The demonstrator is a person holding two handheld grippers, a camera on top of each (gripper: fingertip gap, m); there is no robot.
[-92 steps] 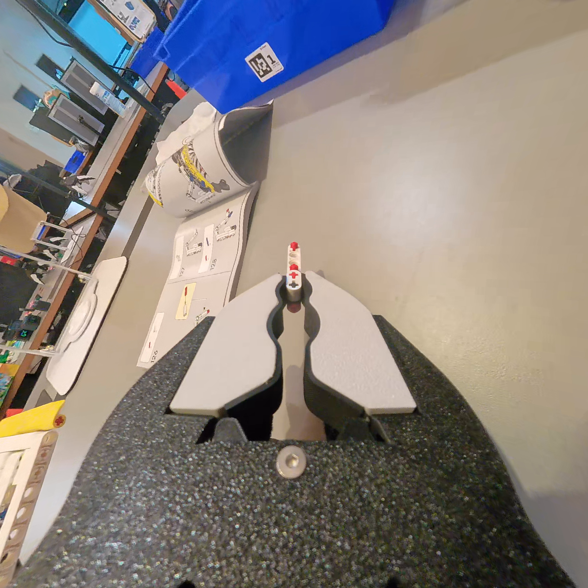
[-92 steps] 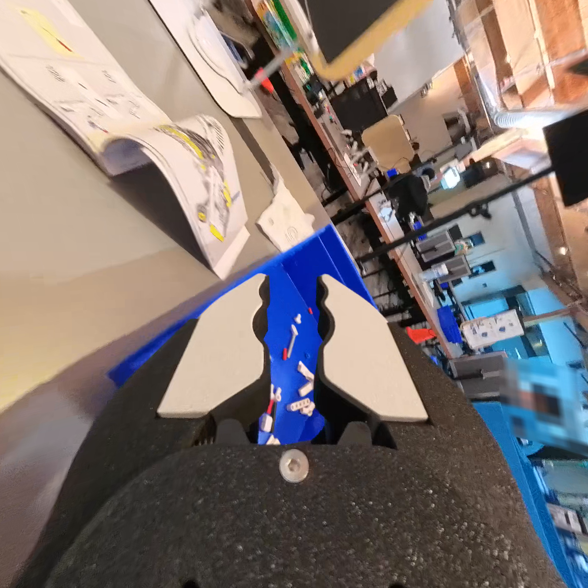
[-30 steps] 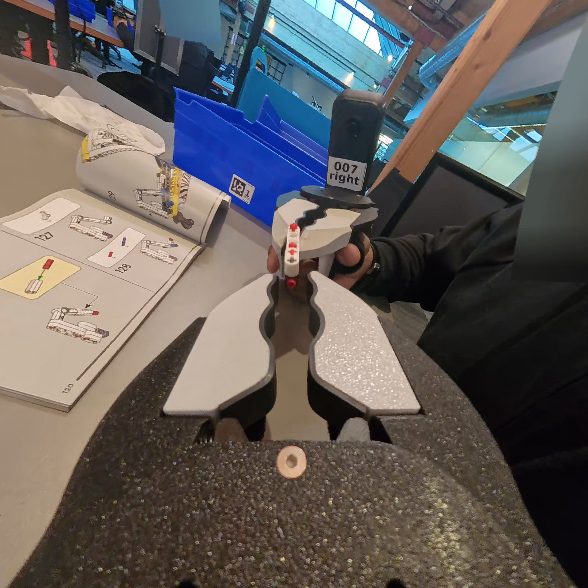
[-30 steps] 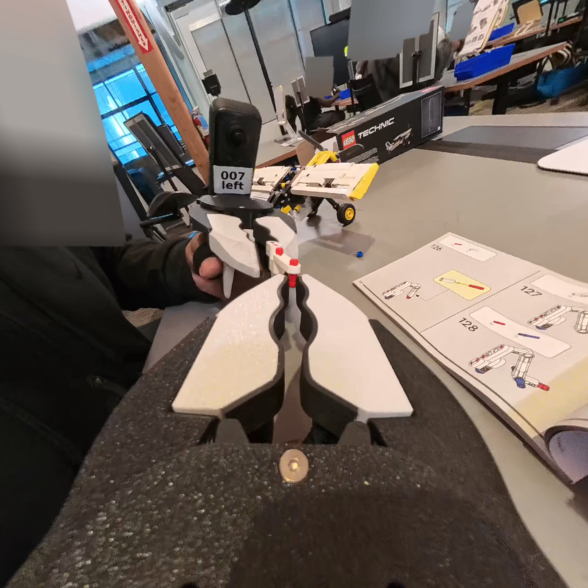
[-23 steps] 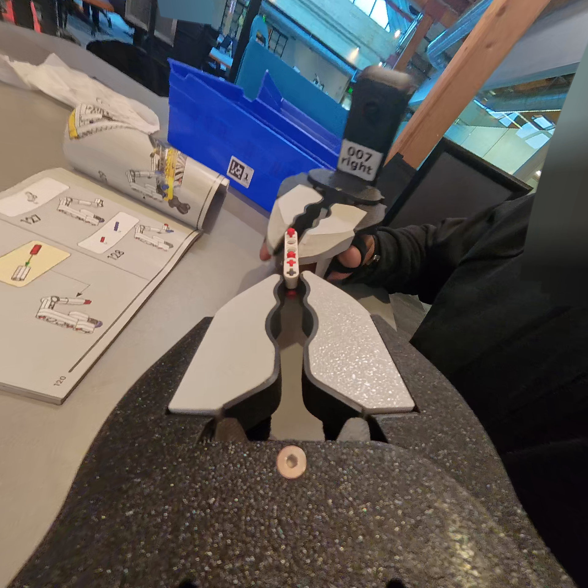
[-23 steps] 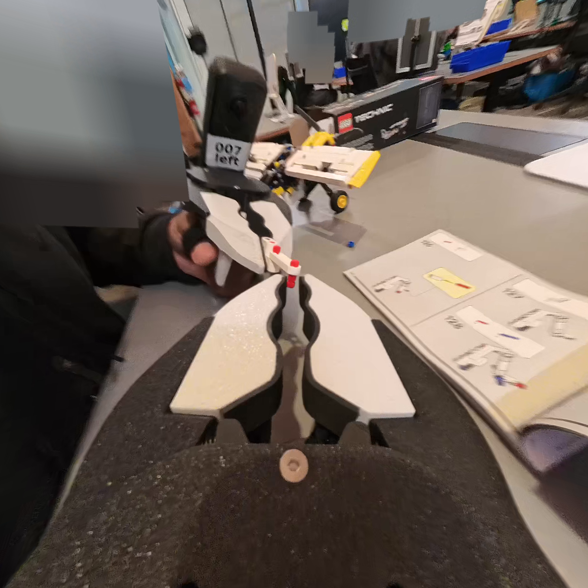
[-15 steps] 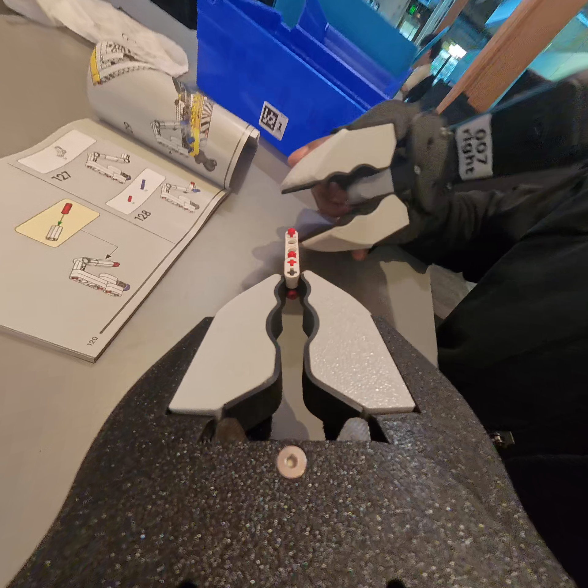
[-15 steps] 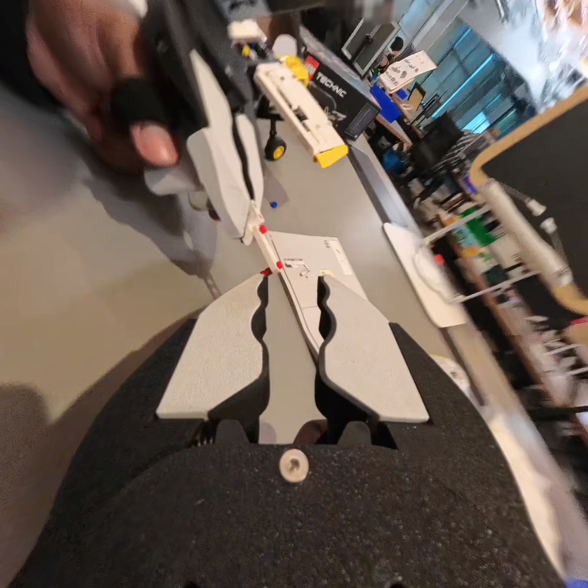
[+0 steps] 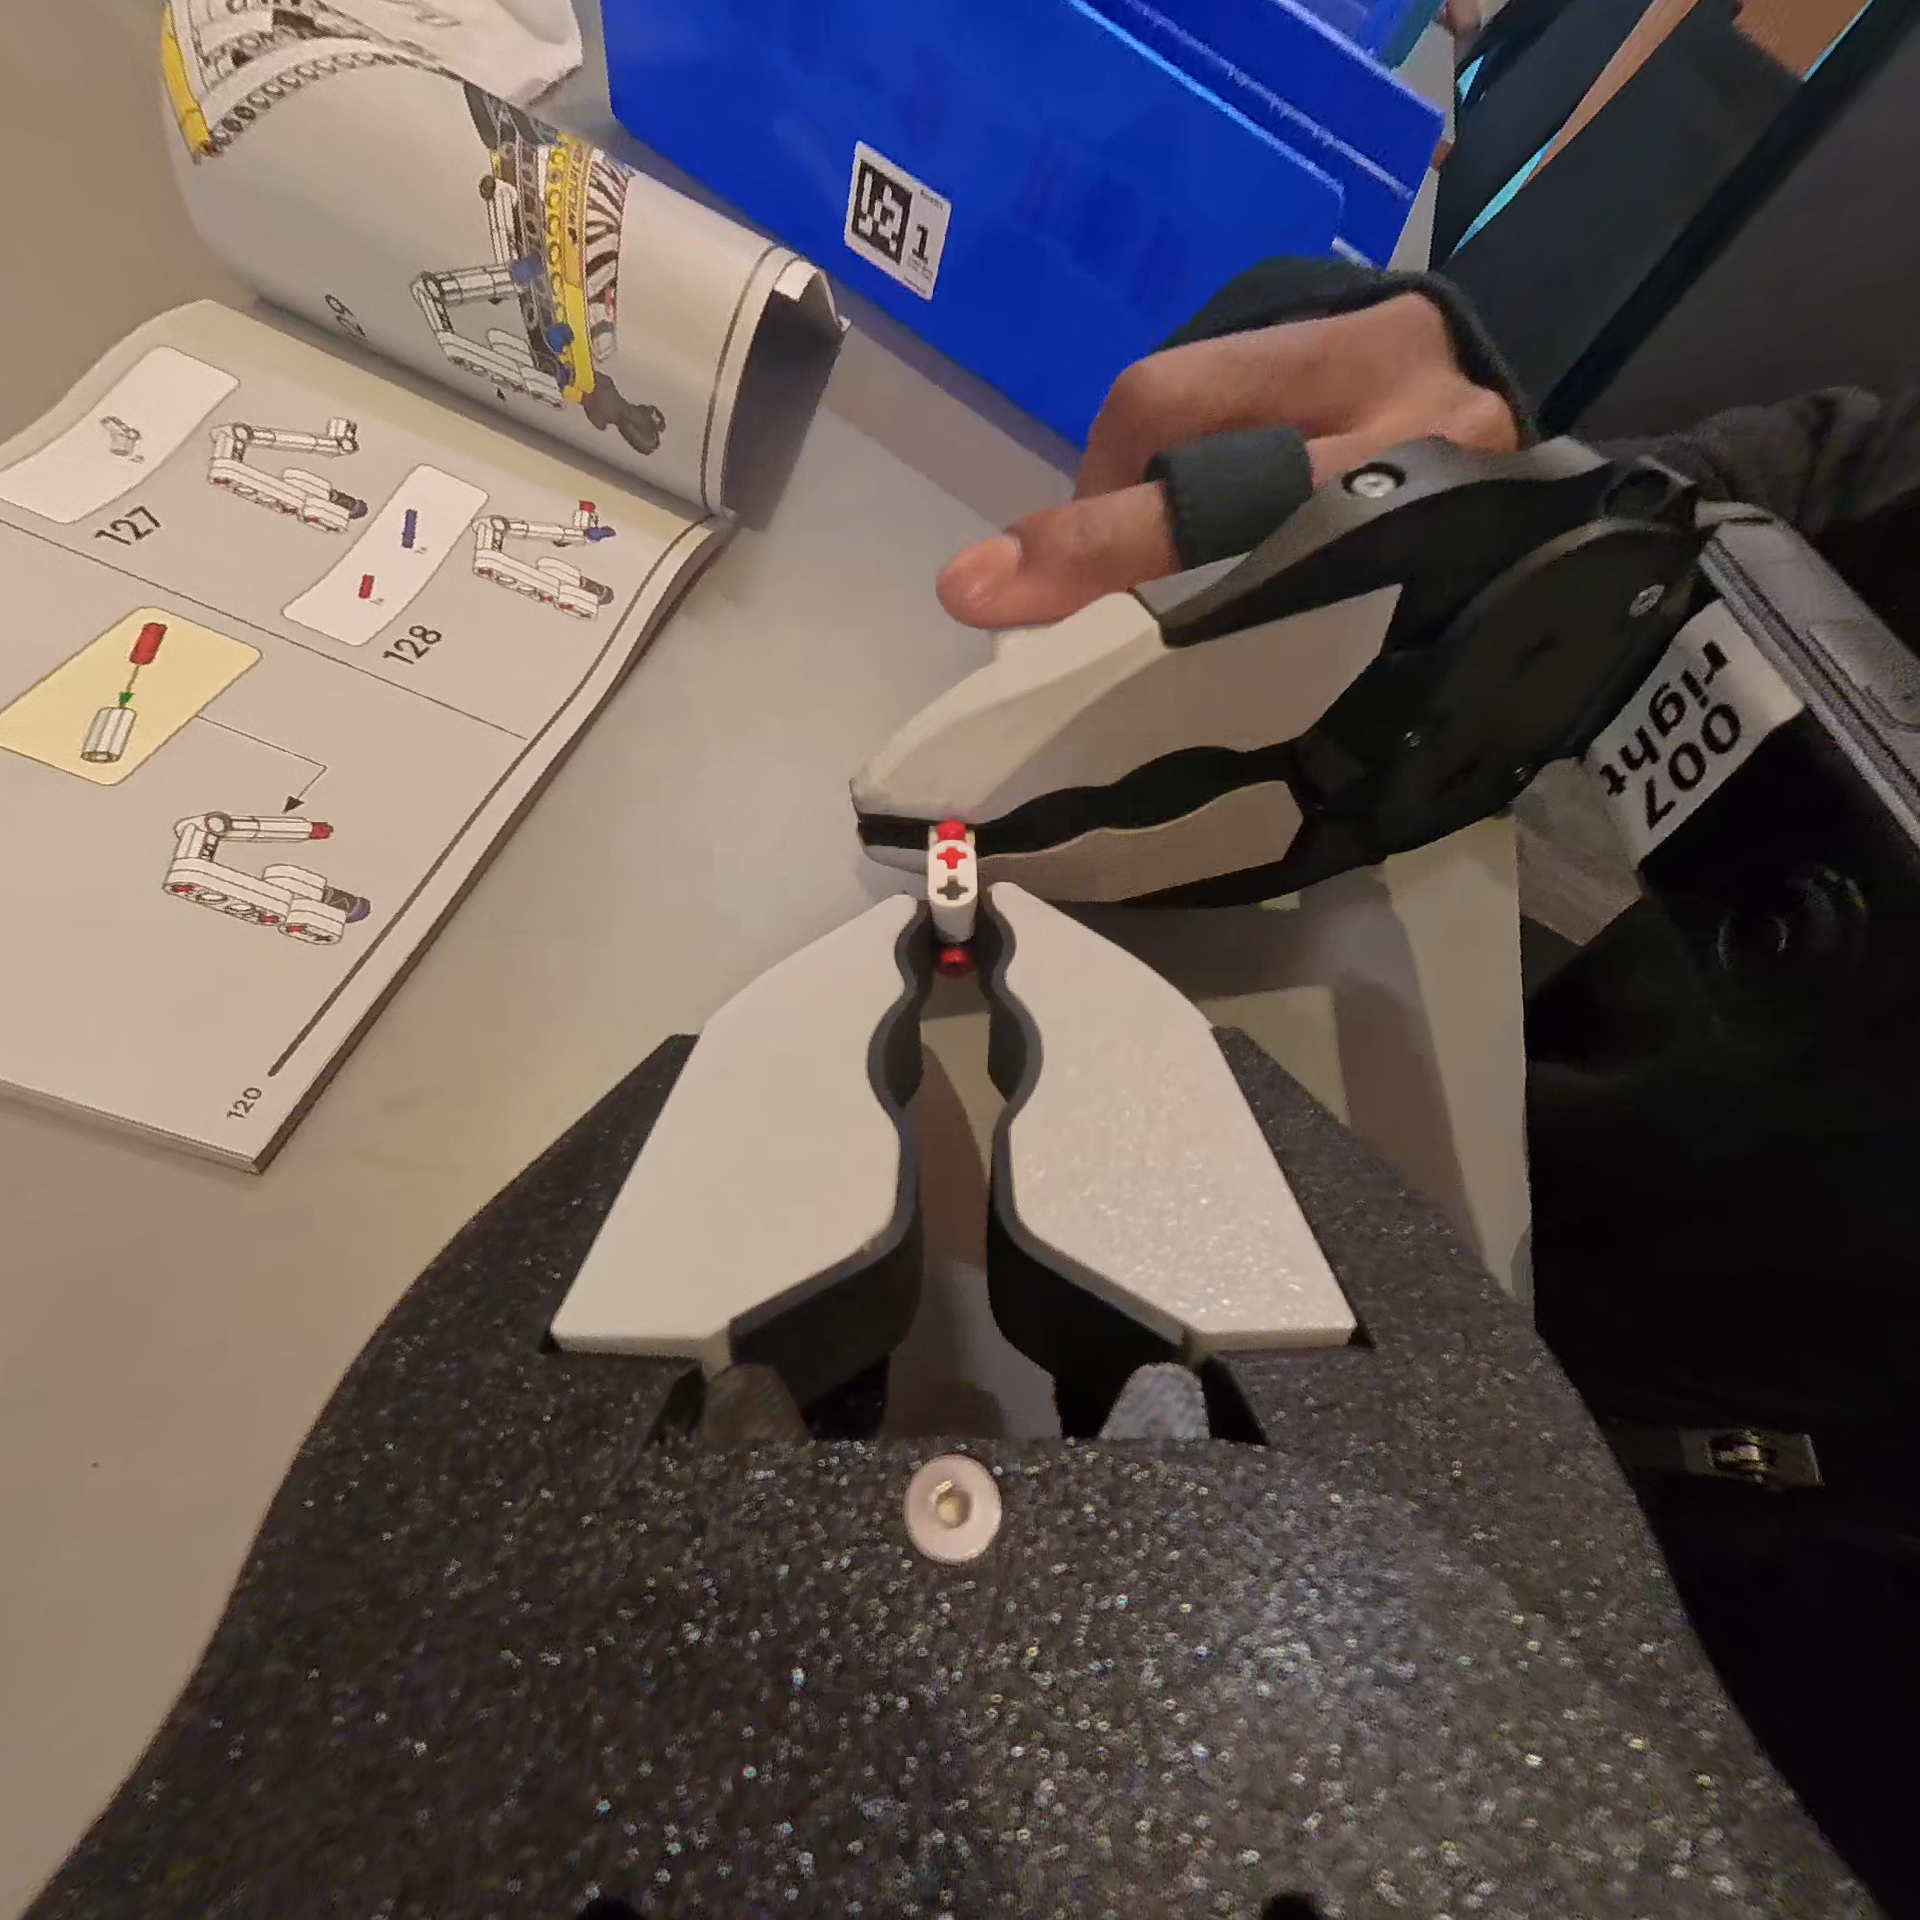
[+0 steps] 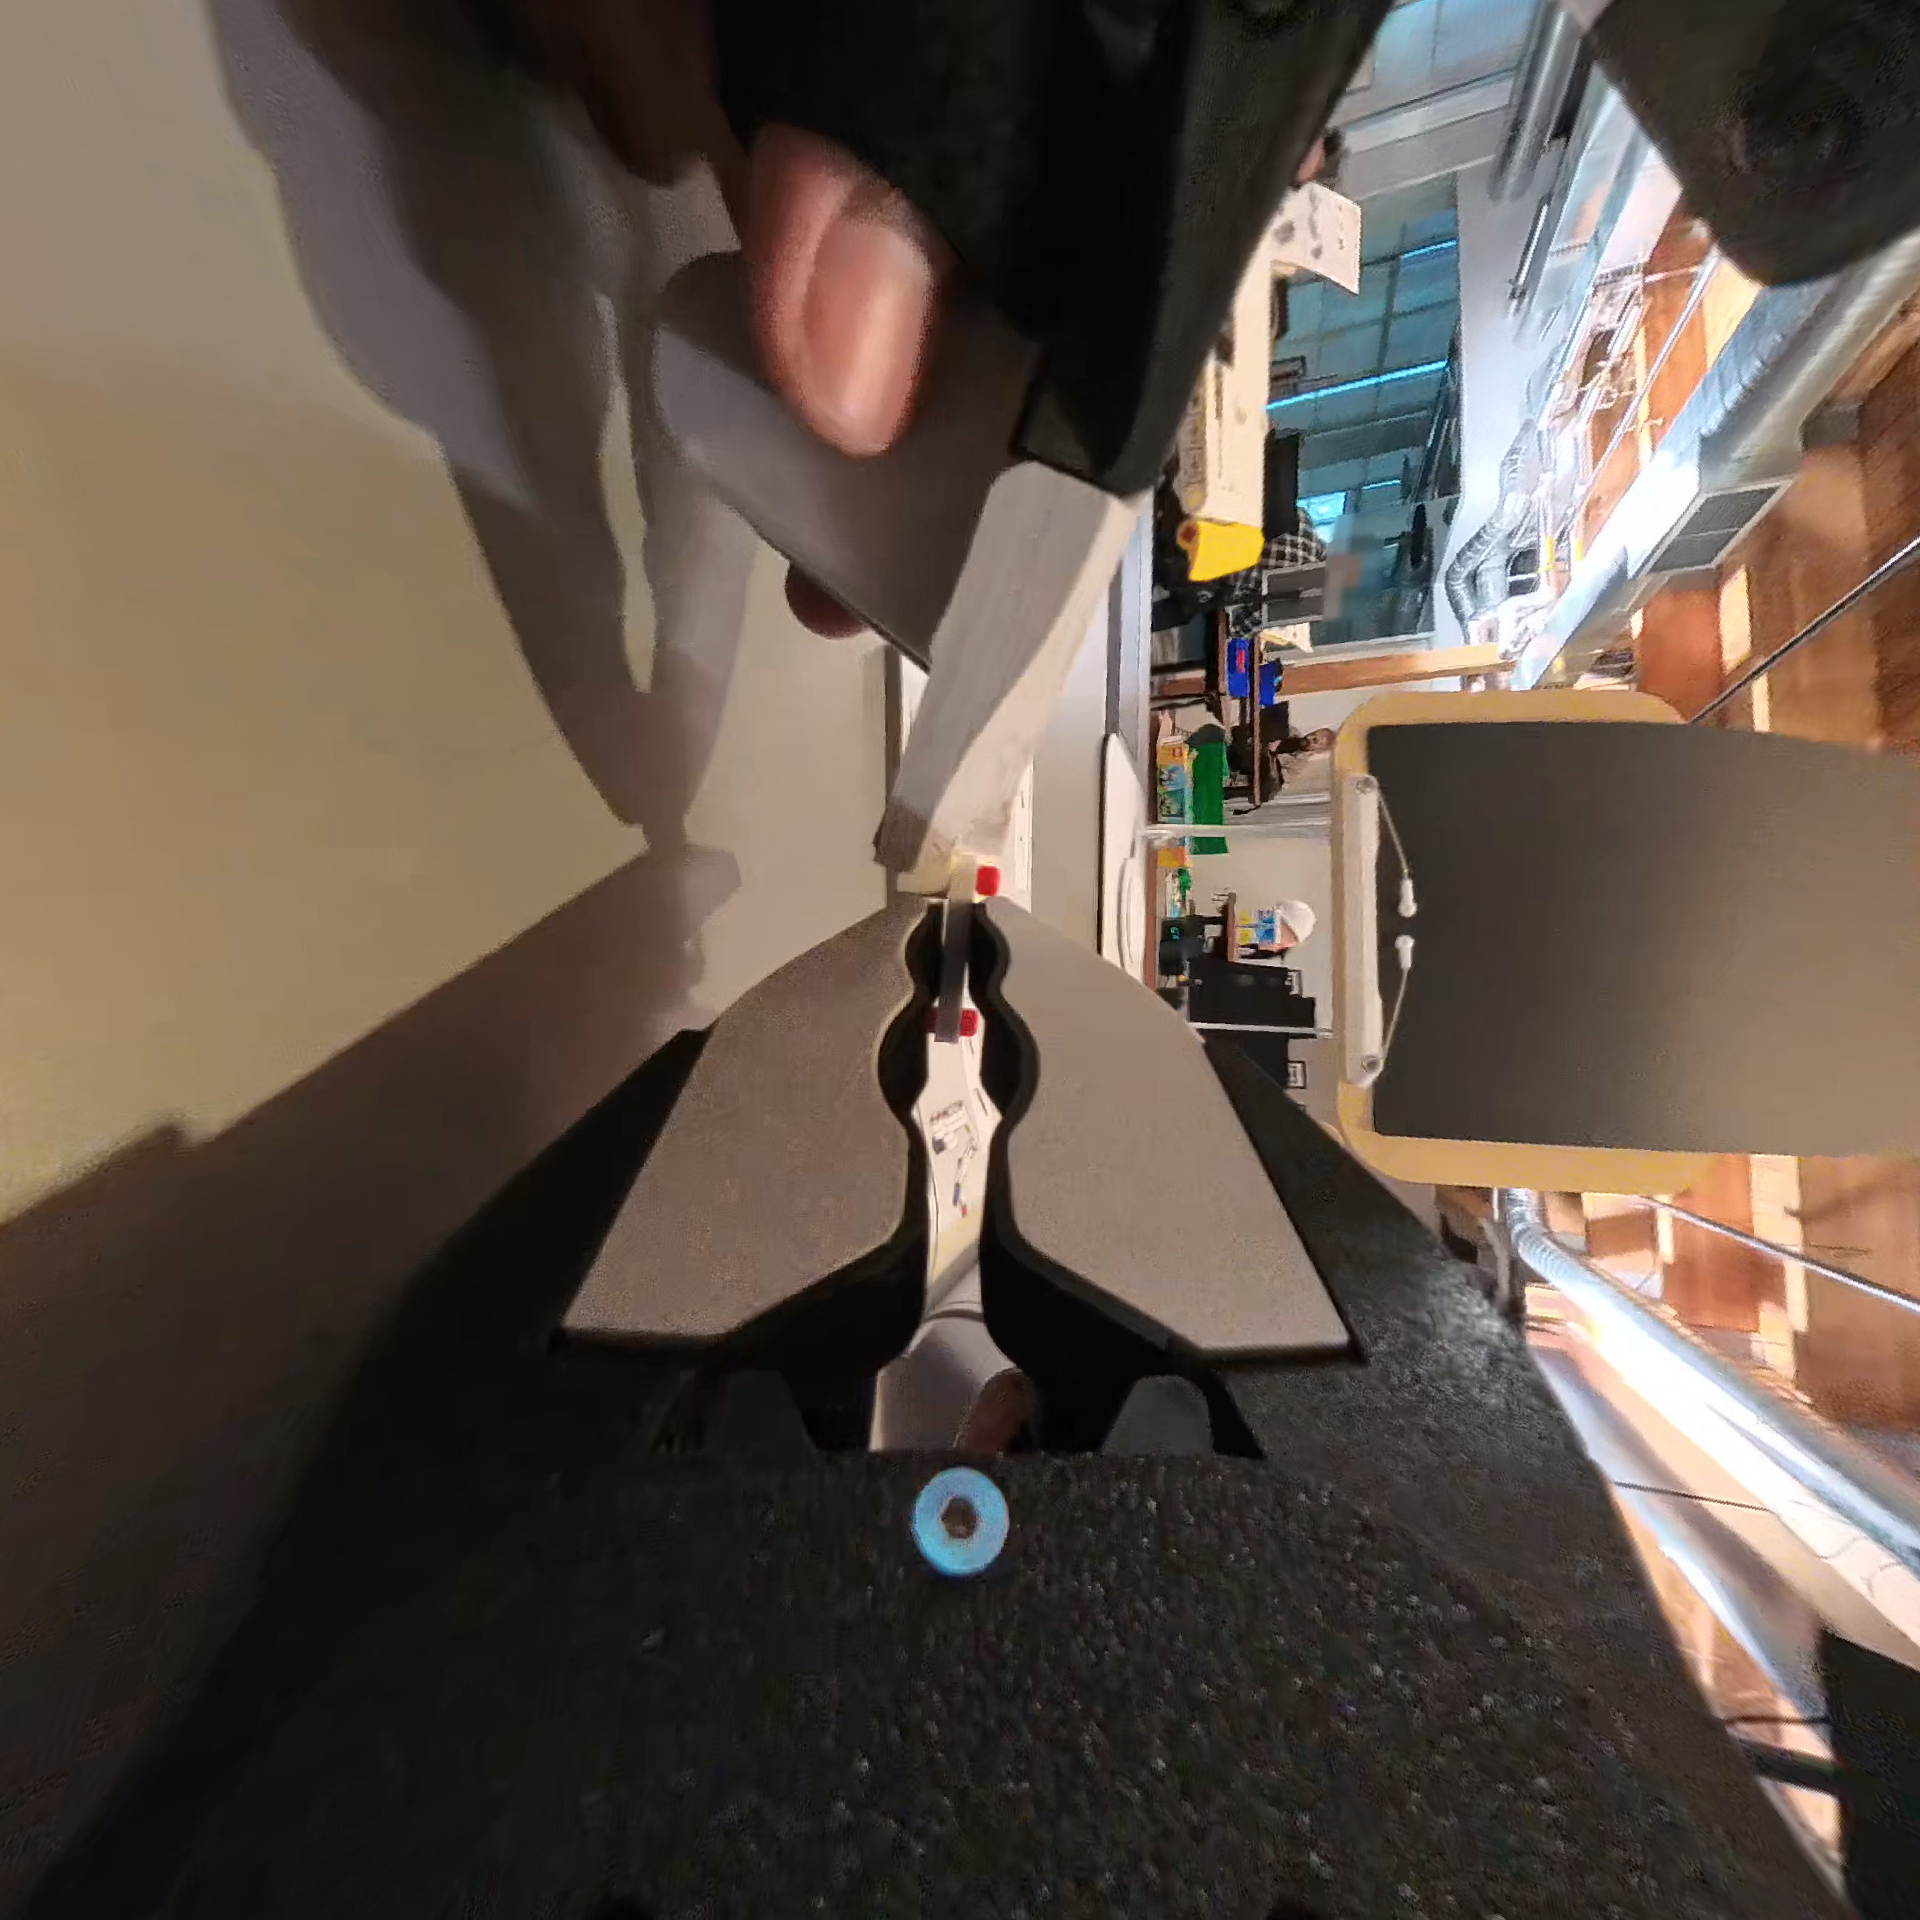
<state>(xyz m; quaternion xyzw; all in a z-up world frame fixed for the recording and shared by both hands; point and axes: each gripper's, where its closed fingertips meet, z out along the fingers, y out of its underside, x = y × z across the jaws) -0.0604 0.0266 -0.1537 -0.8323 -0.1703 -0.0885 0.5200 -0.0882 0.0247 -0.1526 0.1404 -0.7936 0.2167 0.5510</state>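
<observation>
The grey table (image 9: 727, 790) carries everything, with a blue bin (image 9: 1039, 208) at twelve o'clock in the left wrist view, close enough to reach into. The bin bears a white sticker with a square black code; I leave its marks unread. An open instruction booklet (image 9: 312, 644), its far pages curled over, lies at ten o'clock, turned so its numbered step drawings face the person working.

The left gripper (image 9: 954, 914) points away from its camera, and its fingers pinch the near end of a small white beam (image 9: 954, 883) with red pins, holding it upright like a post so the far end stays free. The right gripper (image 9: 935, 831) comes in from three o'clock, turned on its side, steadied by a hand (image 9: 1195, 488) in a fingerless black glove. Its fingers are pressed onto the beam's far end, so both tools grip the same piece, one at each end. A white tag with dark writing sits on the right gripper's black body.
</observation>
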